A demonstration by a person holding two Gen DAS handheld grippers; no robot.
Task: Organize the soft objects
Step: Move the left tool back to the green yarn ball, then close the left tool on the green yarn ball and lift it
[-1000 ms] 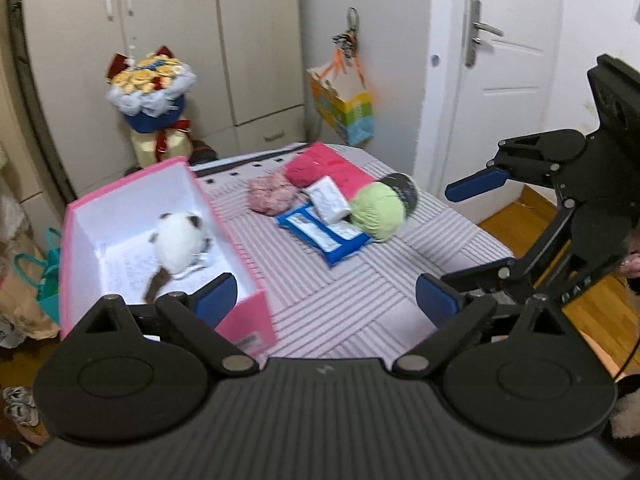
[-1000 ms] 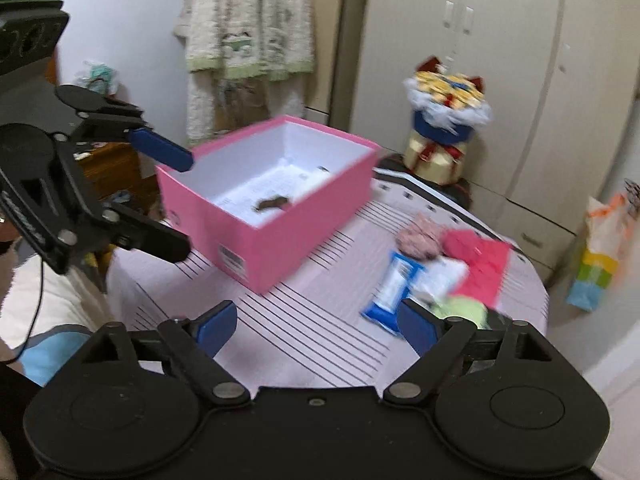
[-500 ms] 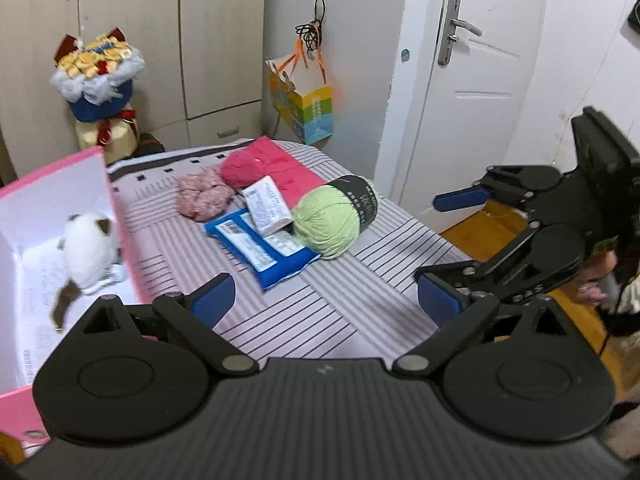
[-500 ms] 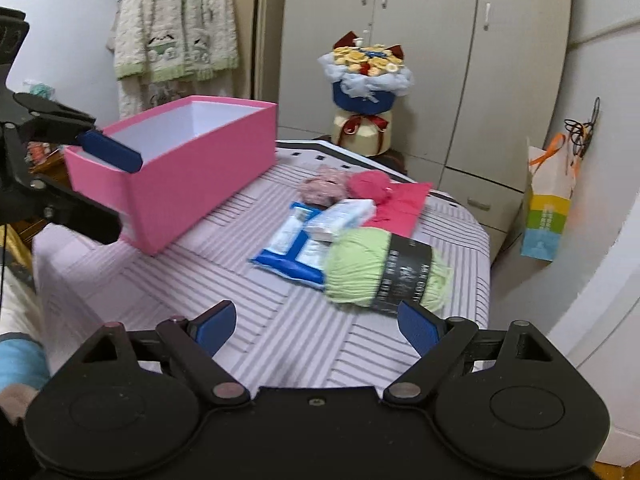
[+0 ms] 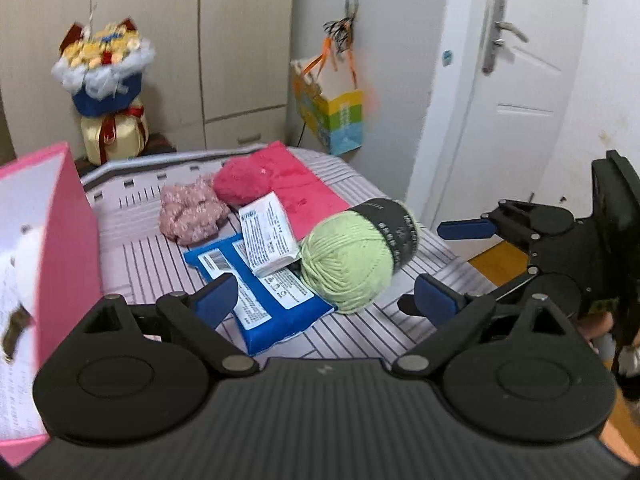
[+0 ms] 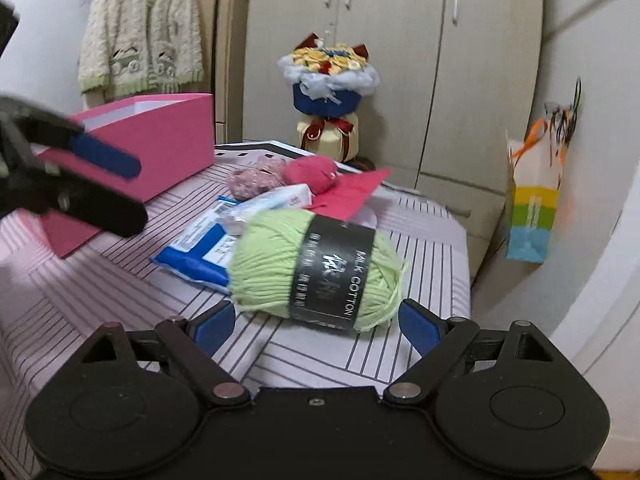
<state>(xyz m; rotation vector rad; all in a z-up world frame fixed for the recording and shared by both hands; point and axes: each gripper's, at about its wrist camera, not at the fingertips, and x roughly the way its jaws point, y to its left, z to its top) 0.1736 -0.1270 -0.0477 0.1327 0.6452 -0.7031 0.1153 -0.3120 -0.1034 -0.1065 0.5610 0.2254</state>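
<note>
We have swung from the box (image 6: 160, 148) toward the yarn (image 6: 316, 264), now just ahead of our right tongs (image 6: 316, 326), empty and widening; left tongs (image 5: 326, 300) hang wide, empty.

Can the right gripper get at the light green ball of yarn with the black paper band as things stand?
Probably yes: the right gripper is opening, its fingers empty, and the light green ball of yarn lies just ahead with nothing between.

Bare striped cloth (image 6: 320, 360) fronts the green yarn (image 6: 316, 268); blue packet (image 6: 192, 252) crowds its left.
</note>
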